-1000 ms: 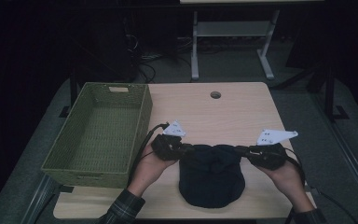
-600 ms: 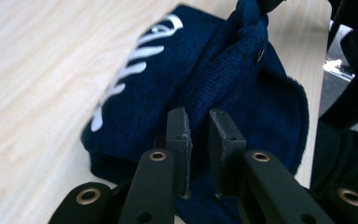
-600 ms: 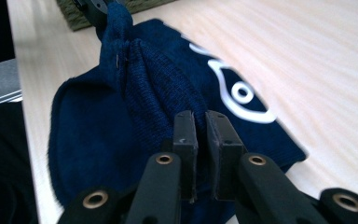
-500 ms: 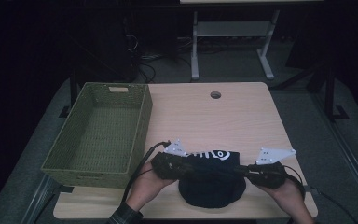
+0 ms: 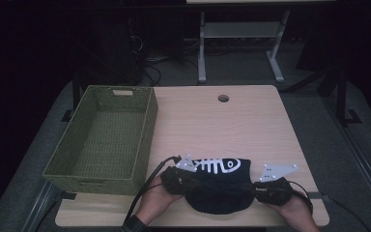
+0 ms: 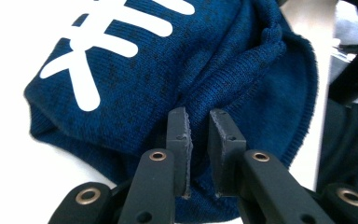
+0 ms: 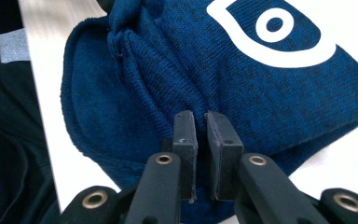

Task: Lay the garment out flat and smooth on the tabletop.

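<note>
Green basket [image 5: 101, 140] sits just left of the sweater [image 5: 220, 188], probably apart.

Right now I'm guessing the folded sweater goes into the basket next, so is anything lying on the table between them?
Nothing visible: the sweater lies just right of the basket, with bare table around.

Your left gripper [image 6: 198, 119] and right gripper [image 7: 201, 121]: matte black, two flat rectangular pads [image 6: 177, 133] each, edges a bit worn, on thick black link arms with brass-ringed rivets [image 6: 158, 155]. Each carries a pale grey three-cornered plate [image 5: 276, 171] dotted with small holes. Black cable [image 5: 149, 180] trails off the left one. Dark cuff [image 5: 134, 224] at your left wrist.
</note>
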Motion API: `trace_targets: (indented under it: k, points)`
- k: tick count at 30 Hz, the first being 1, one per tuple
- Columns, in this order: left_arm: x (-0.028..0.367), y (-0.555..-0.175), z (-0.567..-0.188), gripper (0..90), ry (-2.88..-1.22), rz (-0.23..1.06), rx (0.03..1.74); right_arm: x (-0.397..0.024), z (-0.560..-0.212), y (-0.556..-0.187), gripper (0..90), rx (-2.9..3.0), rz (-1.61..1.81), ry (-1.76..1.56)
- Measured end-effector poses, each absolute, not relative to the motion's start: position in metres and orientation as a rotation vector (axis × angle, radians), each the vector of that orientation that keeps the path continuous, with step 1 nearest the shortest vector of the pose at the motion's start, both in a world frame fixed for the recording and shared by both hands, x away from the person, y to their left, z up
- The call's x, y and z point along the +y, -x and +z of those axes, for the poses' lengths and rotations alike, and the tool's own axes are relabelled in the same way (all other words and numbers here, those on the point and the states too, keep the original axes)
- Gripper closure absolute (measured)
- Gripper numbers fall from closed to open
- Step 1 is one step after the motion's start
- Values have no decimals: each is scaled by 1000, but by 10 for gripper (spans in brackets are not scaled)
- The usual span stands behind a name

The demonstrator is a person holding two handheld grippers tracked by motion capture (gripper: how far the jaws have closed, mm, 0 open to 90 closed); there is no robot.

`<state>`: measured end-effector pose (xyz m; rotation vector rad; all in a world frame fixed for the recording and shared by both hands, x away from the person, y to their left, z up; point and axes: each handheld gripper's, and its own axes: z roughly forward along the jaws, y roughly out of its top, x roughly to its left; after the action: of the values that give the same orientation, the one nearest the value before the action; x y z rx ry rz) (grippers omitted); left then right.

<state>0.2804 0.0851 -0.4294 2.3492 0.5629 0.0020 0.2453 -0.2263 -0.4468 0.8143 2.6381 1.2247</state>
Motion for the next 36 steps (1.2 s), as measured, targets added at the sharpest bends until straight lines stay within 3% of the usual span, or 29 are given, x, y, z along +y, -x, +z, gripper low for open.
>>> trace_targets:
  k: [10,14,18,30,32,36]
  points:
    - [83,-302,-429,779,-2347,83,590,-222,-446,-268,816,2591,1179,-815]
    - [87,-300,-421,696,-2330,78,597,-226,-442,-267,721,2572,1218,-825]
    - [95,-299,-404,656,-2293,130,596,-240,-429,-264,681,2497,1271,-846]
    - [111,-303,-369,629,-2195,185,611,-258,-410,-277,804,2404,1322,-884]
    - [111,-306,-365,661,-2183,192,617,-254,-410,-281,823,2417,1325,-866]
    - [106,-319,-367,814,-2178,190,621,-245,-410,-288,877,2445,1344,-845]
